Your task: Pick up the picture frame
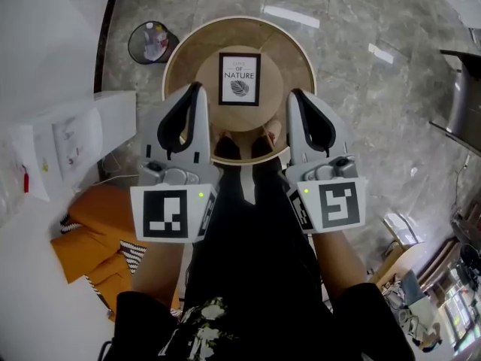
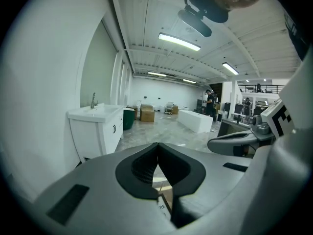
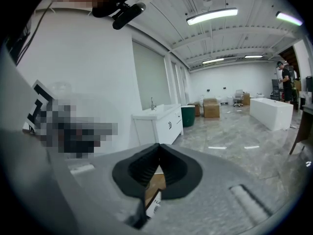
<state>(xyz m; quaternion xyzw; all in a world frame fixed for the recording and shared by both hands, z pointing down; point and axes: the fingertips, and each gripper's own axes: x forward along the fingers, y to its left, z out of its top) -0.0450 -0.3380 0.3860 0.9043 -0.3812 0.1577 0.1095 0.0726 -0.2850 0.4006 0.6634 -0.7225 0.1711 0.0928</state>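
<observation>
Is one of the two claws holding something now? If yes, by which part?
Nothing is held. The left claw and the right claw are both shut and empty. The frame lies on the table, apart from both.

The picture frame (image 1: 239, 79) is set at the middle of the counter (image 1: 301, 51), ahead of and between the left gripper (image 1: 197, 89) and the right gripper (image 1: 294, 95). A bin (image 1: 152, 42) is placed on the floor (image 1: 368, 96) beyond the left gripper, just beside the counter's left edge.

Head view looks down; gripper views face outward, seemingly sharing sink (image 2: 95, 112).
</observation>
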